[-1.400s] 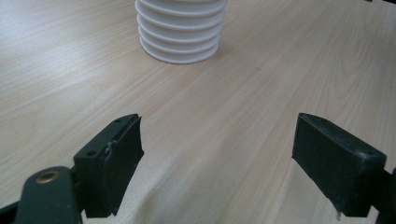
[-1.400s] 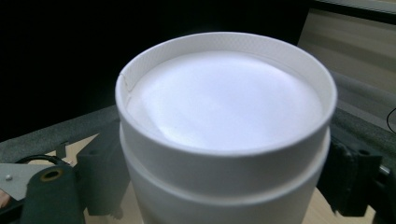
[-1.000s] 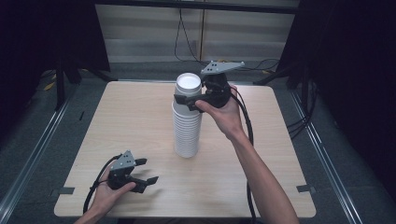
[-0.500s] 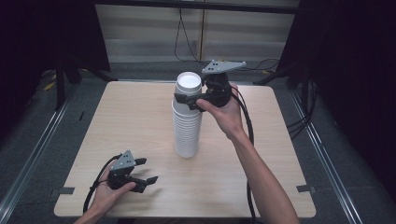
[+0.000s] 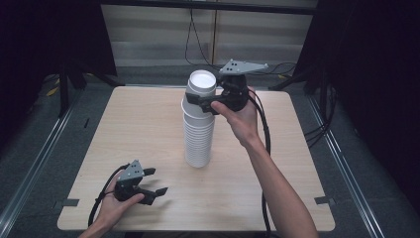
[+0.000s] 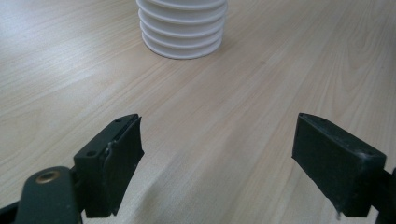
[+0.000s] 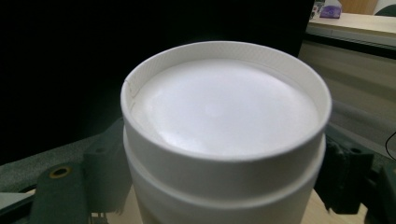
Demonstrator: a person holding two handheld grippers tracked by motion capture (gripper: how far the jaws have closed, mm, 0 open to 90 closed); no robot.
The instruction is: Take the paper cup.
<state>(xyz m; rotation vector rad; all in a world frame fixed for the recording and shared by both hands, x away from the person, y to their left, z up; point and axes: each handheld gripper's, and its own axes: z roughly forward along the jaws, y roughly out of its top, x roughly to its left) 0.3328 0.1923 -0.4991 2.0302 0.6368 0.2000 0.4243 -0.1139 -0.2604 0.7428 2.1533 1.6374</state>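
While the tall stack of white cups (image 5: pixel 199 130) stands upside down in the middle of the pale wooden table (image 5: pixel 148 124), the right gripper (image 5: pixel 204 105) squeezes the top cups (image 5: pixel 202 89) from 3 o'clock, one black jaw on each side. Those round cups look smooth, with ribbed rims. At 7 o'clock from the stack, the left gripper (image 5: pixel 154 182) rests low by the table's near edge, jaws wide apart and holding nothing.
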